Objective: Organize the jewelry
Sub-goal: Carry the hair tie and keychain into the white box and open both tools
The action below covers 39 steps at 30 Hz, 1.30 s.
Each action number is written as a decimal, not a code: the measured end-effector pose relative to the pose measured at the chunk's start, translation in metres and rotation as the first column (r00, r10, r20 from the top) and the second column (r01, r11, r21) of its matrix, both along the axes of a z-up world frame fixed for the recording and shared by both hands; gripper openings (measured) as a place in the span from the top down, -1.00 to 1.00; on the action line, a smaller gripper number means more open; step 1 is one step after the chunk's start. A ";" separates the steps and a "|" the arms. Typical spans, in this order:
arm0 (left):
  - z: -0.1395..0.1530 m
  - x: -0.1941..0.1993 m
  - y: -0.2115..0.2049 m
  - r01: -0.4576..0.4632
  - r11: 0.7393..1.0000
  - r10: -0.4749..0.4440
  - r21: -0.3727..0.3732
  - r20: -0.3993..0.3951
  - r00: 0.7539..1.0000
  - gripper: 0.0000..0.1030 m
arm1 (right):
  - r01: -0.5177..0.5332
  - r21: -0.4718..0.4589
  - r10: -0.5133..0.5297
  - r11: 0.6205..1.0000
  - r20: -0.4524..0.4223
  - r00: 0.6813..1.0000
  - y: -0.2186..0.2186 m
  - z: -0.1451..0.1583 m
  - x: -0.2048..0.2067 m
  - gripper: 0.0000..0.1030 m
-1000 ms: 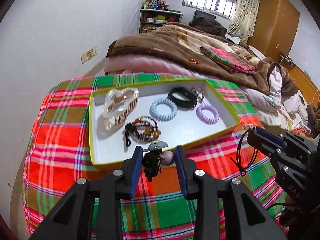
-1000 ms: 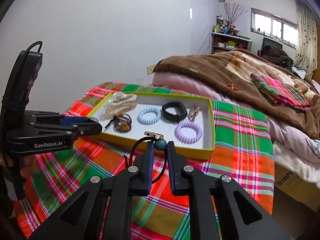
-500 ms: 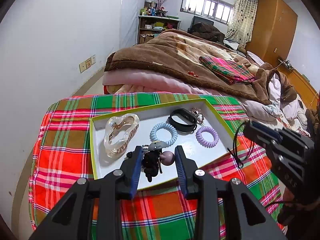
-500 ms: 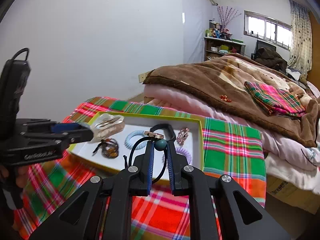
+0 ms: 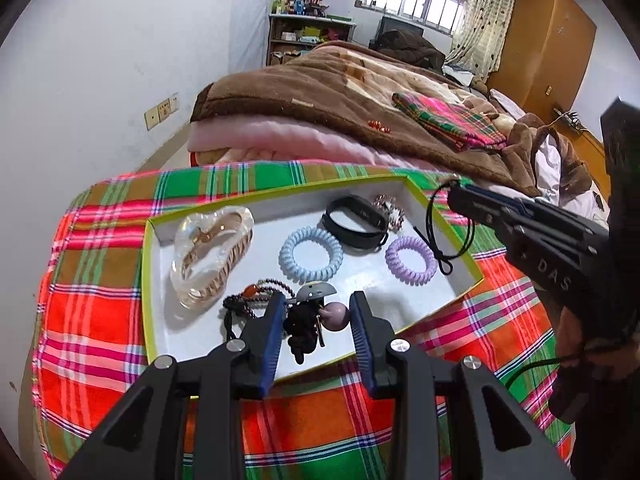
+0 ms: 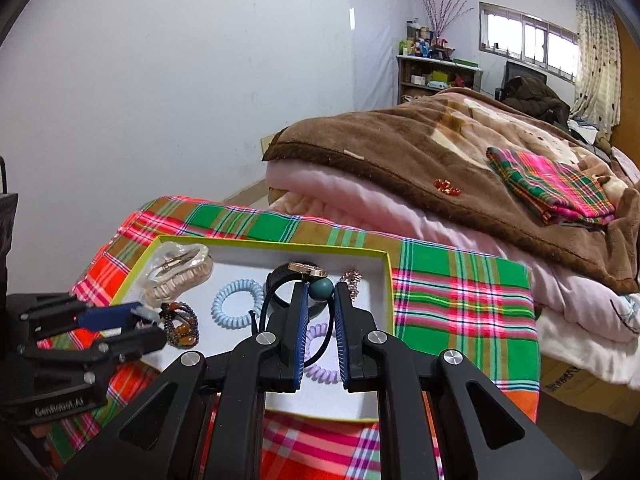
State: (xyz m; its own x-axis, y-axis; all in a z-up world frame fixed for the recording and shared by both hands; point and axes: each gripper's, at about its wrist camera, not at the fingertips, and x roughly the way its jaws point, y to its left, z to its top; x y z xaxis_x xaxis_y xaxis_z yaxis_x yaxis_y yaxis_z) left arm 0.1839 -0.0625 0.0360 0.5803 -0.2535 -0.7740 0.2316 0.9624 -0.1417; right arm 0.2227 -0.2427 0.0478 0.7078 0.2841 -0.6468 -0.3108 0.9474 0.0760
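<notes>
A white tray with a yellow-green rim (image 5: 472, 270) (image 6: 380, 256) lies on a plaid cloth. It holds a clear hair claw (image 5: 212, 252), a blue coil tie (image 5: 311, 254), a purple coil tie (image 5: 411, 259), a black band (image 5: 356, 222), a beaded bracelet (image 5: 248, 298) and a small sparkly piece (image 5: 390, 210). My left gripper (image 5: 318, 322) is shut on a black hair tie with a mauve bead (image 5: 306, 328), over the tray's near edge. My right gripper (image 6: 320, 294) is shut on a black elastic tie with a teal bead (image 6: 321, 288), over the tray's right part.
The plaid cloth (image 5: 100, 320) covers a small table. Behind it is a bed with a brown blanket (image 5: 340, 92) and a pink quilt (image 6: 360, 200). A white wall is at the left, shelves and a window at the back. A cardboard box (image 6: 580, 384) sits low right.
Both grippers have moved forward from the cloth in front of the tray to over it, each still holding its hair tie.
</notes>
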 end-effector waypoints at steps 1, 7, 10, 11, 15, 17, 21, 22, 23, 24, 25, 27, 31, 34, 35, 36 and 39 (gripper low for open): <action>-0.002 0.000 0.000 -0.001 1.000 0.001 -0.002 -0.004 1.000 0.34 | -0.002 0.000 0.002 1.000 -0.004 1.000 0.001 -0.001 0.001 0.74; -0.008 0.002 0.004 -0.009 1.000 0.009 0.008 -0.016 1.000 0.34 | -0.015 -0.004 0.015 1.000 -0.035 0.999 0.005 -0.014 0.014 0.74; -0.009 0.004 0.004 -0.011 1.000 0.011 0.006 -0.020 1.000 0.34 | -0.001 -0.008 0.001 1.000 -0.041 0.999 0.001 -0.017 0.019 0.74; -0.010 0.005 0.004 -0.013 1.000 0.013 0.006 -0.022 1.000 0.34 | 0.006 -0.004 -0.006 1.000 -0.044 0.999 -0.003 -0.017 0.021 0.74; -0.013 0.008 0.000 -0.004 1.000 0.004 0.002 -0.028 1.000 0.34 | 0.023 -0.006 -0.024 1.000 -0.058 0.998 -0.012 -0.016 0.030 0.74; -0.015 0.010 -0.002 -0.002 1.000 0.002 -0.002 -0.036 0.999 0.34 | 0.027 -0.007 -0.027 1.000 -0.065 0.998 -0.016 -0.016 0.034 0.74; -0.018 0.015 -0.010 0.011 1.000 -0.011 -0.009 -0.046 0.999 0.34 | 0.025 -0.002 -0.025 1.000 -0.101 0.995 -0.018 -0.024 0.042 0.74; -0.019 0.016 -0.012 0.015 1.000 -0.015 -0.007 -0.048 0.999 0.34 | 0.025 -0.006 -0.025 1.000 -0.110 0.994 -0.018 -0.028 0.043 0.74; -0.020 0.017 -0.013 0.016 1.000 -0.016 -0.006 -0.053 0.998 0.34 | 0.024 -0.006 -0.025 1.000 -0.116 0.993 -0.019 -0.030 0.044 0.74; -0.022 0.019 -0.014 0.016 1.000 -0.016 -0.006 -0.056 0.998 0.34 | 0.025 -0.009 -0.026 1.000 -0.121 0.992 -0.019 -0.033 0.045 0.74; -0.023 0.020 -0.015 0.016 1.000 -0.017 -0.004 -0.059 0.998 0.34 | 0.024 -0.008 -0.025 1.000 -0.128 0.991 -0.019 -0.036 0.045 0.74; -0.026 0.023 -0.016 0.015 1.000 -0.015 -0.002 -0.069 0.997 0.34 | 0.026 -0.014 -0.027 1.000 -0.142 0.989 -0.019 -0.041 0.046 0.74; -0.032 0.025 -0.020 0.020 1.000 -0.019 0.004 -0.083 0.996 0.34 | 0.022 -0.022 -0.025 1.000 -0.158 0.987 -0.019 -0.046 0.047 0.74; -0.037 0.027 -0.021 0.018 1.000 -0.018 0.009 -0.095 0.995 0.34 | 0.020 -0.032 -0.025 0.999 -0.164 0.986 -0.019 -0.049 0.048 0.74; -0.038 0.028 -0.022 0.018 1.000 -0.017 0.009 -0.098 0.995 0.34 | 0.020 -0.038 -0.026 0.999 -0.165 0.986 -0.019 -0.050 0.048 0.74; -0.038 0.028 -0.022 0.019 1.000 -0.018 0.010 -0.098 0.995 0.34 | 0.019 -0.043 -0.026 0.999 -0.166 0.986 -0.018 -0.051 0.048 0.74; -0.042 0.030 -0.023 0.019 1.000 -0.017 0.017 -0.108 0.994 0.34 | 0.013 -0.058 -0.022 0.998 -0.164 0.986 -0.017 -0.052 0.049 0.74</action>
